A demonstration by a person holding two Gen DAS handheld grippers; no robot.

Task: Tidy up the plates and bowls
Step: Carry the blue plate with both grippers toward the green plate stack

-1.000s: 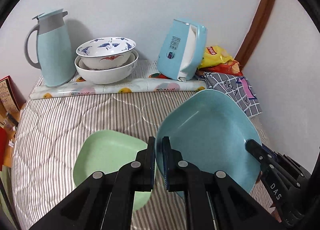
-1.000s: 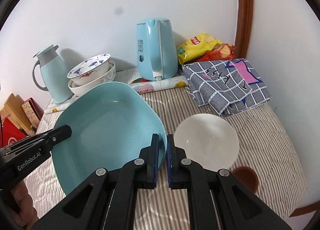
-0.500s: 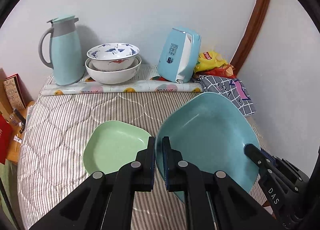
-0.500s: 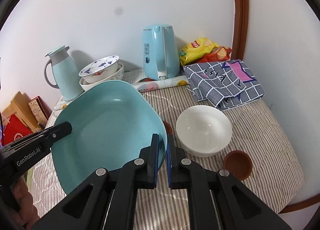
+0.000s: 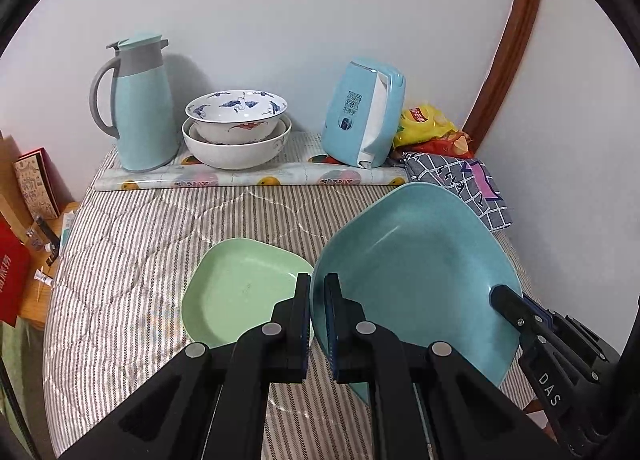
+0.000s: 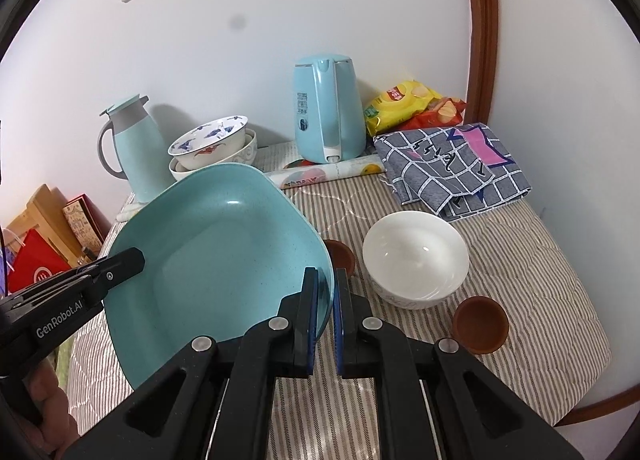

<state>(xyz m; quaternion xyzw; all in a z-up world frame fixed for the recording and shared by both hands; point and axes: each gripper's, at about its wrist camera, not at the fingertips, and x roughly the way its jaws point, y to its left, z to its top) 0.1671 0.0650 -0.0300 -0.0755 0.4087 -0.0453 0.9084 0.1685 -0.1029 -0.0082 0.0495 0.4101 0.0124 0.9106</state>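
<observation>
held item: big teal plate (image 5: pixel 416 272), lifted off the surface, tilted, carried two-handed
left tool (image 5: pixel 318 288): clenched on the plate's left rim, pads either side of the edge
right tool (image 6: pixel 327 284): clenched on the opposite rim; its tip also shows at the plate's far edge in the left view
why two tools: plate is wide and shallow, so a grip on each side likely stops it swinging; judgement only
likely target: green plate (image 5: pixel 240 292) lying flat on the striped quilted cover (image 5: pixel 132 252), just beside and lower than the teal one; stacking there looks plausible
other dishes: white bowl (image 6: pixel 416 264) on the cover right of the teal plate; two small brown cups (image 6: pixel 480 324), one partly hidden behind the teal rim; blue-patterned bowl (image 5: pixel 237 116) nested in larger white bowl (image 5: pixel 236 148) at the back
back row: teal jug (image 5: pixel 142 104), blue kettle (image 5: pixel 362 112) on a fruit-print mat, yellow chip bag (image 5: pixel 430 124), grey checked cloth (image 6: pixel 452 168)
writing: "GenRobot.AI" on the left tool body, "DAS" on the right tool; kettle label too small to read
risk: rim slipping from the pads if tilt grows
</observation>
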